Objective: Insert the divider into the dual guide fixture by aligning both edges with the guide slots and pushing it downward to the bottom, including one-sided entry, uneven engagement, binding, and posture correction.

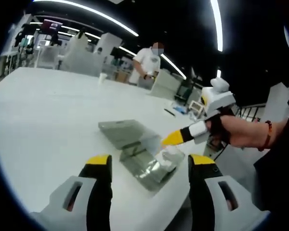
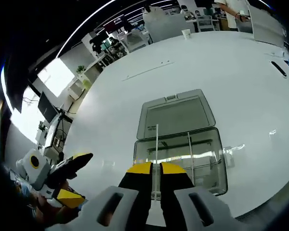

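A clear plastic guide fixture box (image 2: pixel 202 159) lies on the white table (image 2: pixel 241 82), its hinged lid (image 2: pixel 176 115) folded open flat behind it. My right gripper (image 2: pixel 156 169) is shut on a thin clear divider (image 2: pixel 157 144), seen edge-on and standing upright over the box's left half. In the left gripper view the same box (image 1: pixel 139 163) sits just ahead of my left gripper (image 1: pixel 150 163), which is open and holds nothing. The right gripper (image 1: pixel 174 139), held by a hand, comes in from the right over the box's near corner. The left gripper (image 2: pixel 70 180) hangs low at the left.
The table's near edge (image 1: pixel 197 192) runs close to the box. A white cup (image 2: pixel 185 33) stands at the far side, and dark pen-like items (image 2: pixel 278 69) lie at the right. A person in white (image 1: pixel 147 60) stands at another table behind.
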Available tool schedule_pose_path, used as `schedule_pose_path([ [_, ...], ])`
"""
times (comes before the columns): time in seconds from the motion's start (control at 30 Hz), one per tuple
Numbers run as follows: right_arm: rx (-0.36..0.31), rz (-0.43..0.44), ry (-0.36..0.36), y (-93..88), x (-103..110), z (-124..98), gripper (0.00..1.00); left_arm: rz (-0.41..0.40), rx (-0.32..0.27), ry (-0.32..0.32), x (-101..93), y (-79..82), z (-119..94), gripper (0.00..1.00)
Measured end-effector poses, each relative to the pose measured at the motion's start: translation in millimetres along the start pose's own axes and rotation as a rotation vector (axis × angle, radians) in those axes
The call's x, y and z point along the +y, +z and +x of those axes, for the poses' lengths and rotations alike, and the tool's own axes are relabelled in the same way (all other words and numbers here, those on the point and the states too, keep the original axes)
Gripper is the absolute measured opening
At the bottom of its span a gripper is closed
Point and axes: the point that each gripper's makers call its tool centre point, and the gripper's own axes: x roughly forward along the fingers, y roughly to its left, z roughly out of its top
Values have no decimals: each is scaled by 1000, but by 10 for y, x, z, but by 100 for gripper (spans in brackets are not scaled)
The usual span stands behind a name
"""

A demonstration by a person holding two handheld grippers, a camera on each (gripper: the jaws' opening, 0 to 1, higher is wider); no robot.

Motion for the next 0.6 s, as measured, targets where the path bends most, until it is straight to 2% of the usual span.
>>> schedule_pose_path([
  [0.23, 26, -12, -9, -45, -4, 24, 0, -3, -2, 1, 15, 5, -9, 63],
  [0.6, 99, -101, -47, -116, -44, 129, 0, -16, -1, 5, 29, -15, -28, 62],
])
